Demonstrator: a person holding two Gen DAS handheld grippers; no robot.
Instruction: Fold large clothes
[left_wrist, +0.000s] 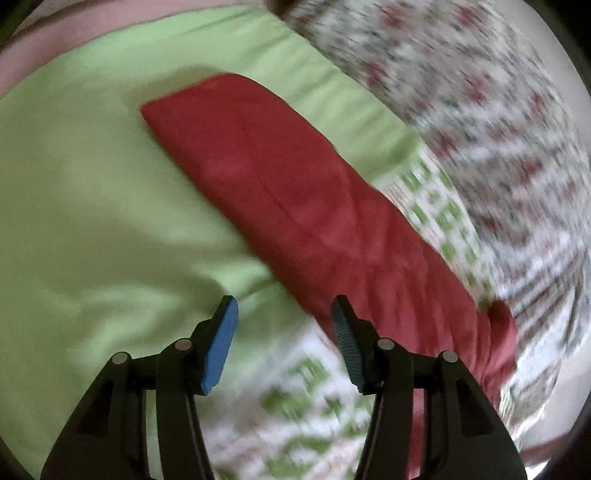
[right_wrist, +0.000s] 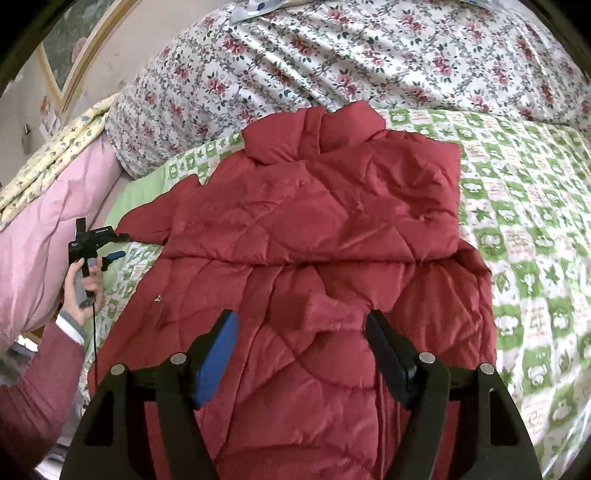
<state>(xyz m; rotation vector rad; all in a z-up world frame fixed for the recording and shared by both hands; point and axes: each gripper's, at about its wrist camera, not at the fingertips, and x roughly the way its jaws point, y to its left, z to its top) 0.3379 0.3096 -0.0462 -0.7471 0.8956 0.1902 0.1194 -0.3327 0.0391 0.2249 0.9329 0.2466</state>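
Left gripper (left_wrist: 284, 343): jaws parted, nothing between them, above the outstretched sleeve (left_wrist: 280, 199); right gripper (right_wrist: 301, 354): jaws parted and empty over the quilted body of the red padded jacket (right_wrist: 314, 229); jacket lies spread on the green-checked bedsheet (right_wrist: 528, 229), 1 sleeve already folded across; judged step: folding in the remaining sleeve; next move calls for gripping its cuff.

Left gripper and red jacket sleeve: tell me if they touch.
Apart. The left wrist view shows the left gripper open above green sheet, nothing between its pads, beside the red jacket sleeve.
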